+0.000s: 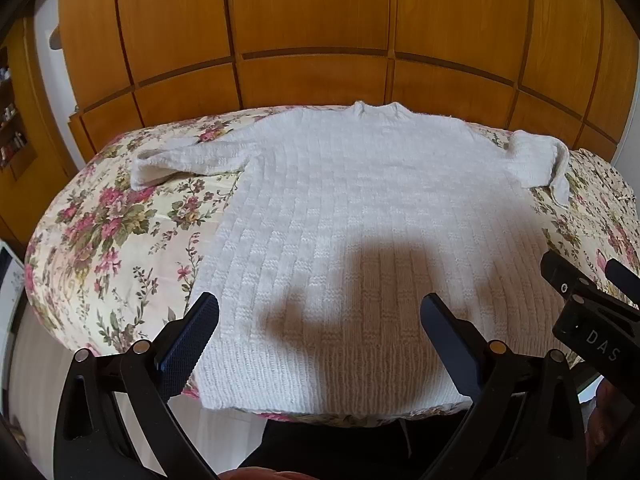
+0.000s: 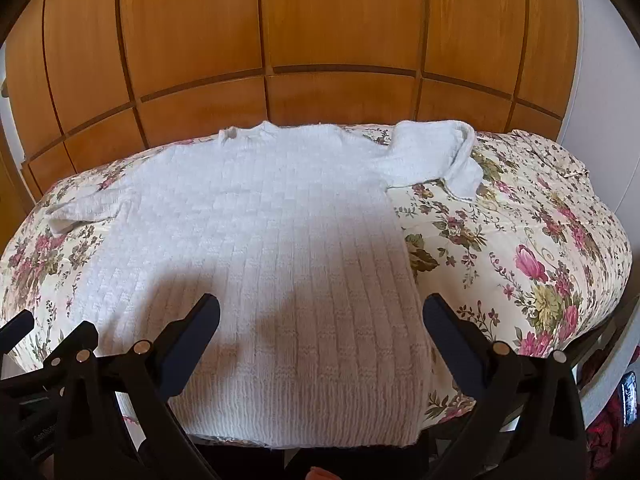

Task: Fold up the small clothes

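A white knitted sweater (image 1: 340, 216) lies flat on a floral-covered table (image 1: 100, 232), neck at the far edge, hem at the near edge. Its left sleeve (image 1: 188, 160) stretches out left; its right sleeve (image 1: 540, 164) is bent back on itself. My left gripper (image 1: 320, 312) is open and empty, hovering above the hem. My right gripper (image 2: 320, 316) is open and empty above the hem's right part; the sweater (image 2: 260, 232) and folded right sleeve (image 2: 432, 152) show there. The right gripper's body (image 1: 588, 304) shows at the left view's right edge.
A wooden panelled wardrobe (image 1: 320, 32) stands close behind the table. The floral cloth (image 2: 520, 248) extends to the right of the sweater. A shelf with small items (image 1: 12, 128) is at the far left. The left gripper (image 2: 44, 344) sits at the lower left of the right view.
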The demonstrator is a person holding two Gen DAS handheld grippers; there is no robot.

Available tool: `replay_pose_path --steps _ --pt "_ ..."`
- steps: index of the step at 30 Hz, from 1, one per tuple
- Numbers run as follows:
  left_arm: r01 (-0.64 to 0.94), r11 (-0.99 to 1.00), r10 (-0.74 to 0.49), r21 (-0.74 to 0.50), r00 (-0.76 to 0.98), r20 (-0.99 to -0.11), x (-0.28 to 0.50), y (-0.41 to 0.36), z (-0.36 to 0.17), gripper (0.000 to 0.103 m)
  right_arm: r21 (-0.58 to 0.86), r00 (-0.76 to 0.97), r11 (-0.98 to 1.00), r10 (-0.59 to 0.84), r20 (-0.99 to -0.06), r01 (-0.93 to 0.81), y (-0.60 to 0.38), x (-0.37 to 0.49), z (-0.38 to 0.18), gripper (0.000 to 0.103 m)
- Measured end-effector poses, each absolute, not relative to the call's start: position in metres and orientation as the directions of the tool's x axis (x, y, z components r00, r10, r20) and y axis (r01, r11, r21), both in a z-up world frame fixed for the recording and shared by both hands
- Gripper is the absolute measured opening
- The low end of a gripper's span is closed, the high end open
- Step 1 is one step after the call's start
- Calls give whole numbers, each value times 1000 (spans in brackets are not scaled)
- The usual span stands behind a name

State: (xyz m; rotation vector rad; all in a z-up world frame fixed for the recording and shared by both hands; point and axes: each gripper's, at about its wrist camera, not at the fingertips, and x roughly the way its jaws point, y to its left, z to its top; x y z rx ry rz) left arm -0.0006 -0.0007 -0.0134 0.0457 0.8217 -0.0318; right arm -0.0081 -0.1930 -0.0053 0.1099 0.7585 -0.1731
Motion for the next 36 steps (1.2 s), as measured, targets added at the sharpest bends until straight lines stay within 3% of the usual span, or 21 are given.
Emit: replay_pose_path --steps 36 --pt "74 997 -34 20 660 -751 6 -4 -16 100 21 685 979 -127 -718 204 -195 -1 -11 101"
